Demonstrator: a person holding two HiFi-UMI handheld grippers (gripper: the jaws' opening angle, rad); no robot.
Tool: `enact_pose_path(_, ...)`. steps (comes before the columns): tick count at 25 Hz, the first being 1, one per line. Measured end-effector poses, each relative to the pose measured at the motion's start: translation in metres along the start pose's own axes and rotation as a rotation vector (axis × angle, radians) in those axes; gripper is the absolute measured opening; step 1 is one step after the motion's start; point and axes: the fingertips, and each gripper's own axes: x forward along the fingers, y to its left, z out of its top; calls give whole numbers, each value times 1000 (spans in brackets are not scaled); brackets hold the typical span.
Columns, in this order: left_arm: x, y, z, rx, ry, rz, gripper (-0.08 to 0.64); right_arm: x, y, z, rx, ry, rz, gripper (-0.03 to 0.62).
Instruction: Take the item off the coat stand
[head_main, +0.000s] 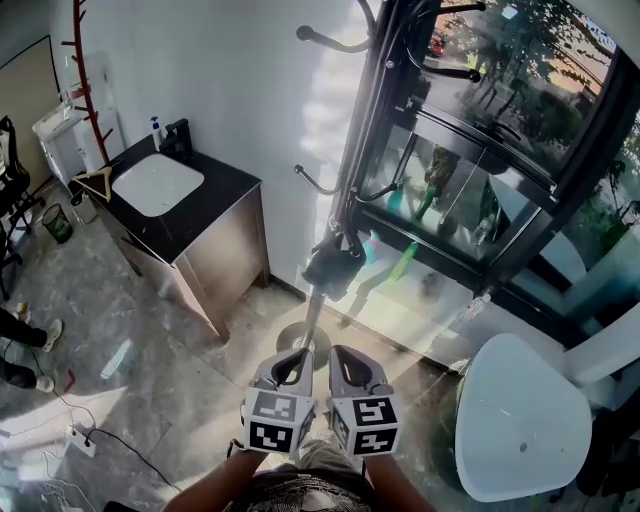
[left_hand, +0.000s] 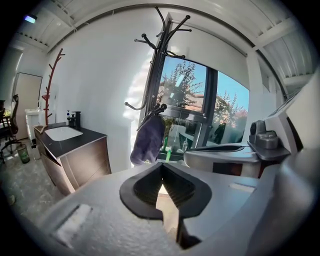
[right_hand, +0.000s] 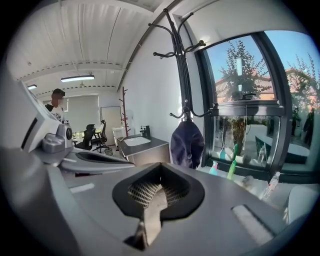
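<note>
A black coat stand (head_main: 365, 120) rises by the window, with its round base (head_main: 305, 345) on the floor in front of me. A dark blue cloth item (head_main: 335, 265) hangs from one of its lower hooks. The same cloth shows in the left gripper view (left_hand: 147, 140) and in the right gripper view (right_hand: 186, 142), some way ahead of both grippers. My left gripper (head_main: 290, 362) and right gripper (head_main: 350, 362) are held side by side below the cloth, well short of it. Both are shut and hold nothing.
A dark cabinet with a white sink (head_main: 155, 185) stands to the left against the wall. A white round table (head_main: 520, 415) is at the lower right. A glass tank and window frame (head_main: 470, 180) stand behind the stand. A power strip (head_main: 78, 440) lies on the floor.
</note>
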Motion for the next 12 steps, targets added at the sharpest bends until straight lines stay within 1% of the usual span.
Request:
enact_pose_path(7,17,8,8,21,1,2,-2,18,-14,10,3,-20,-28,6)
enact_pose_path(12,32,18,18,32,-9,15,-2,40,-23,21,-3,-44,-16,10)
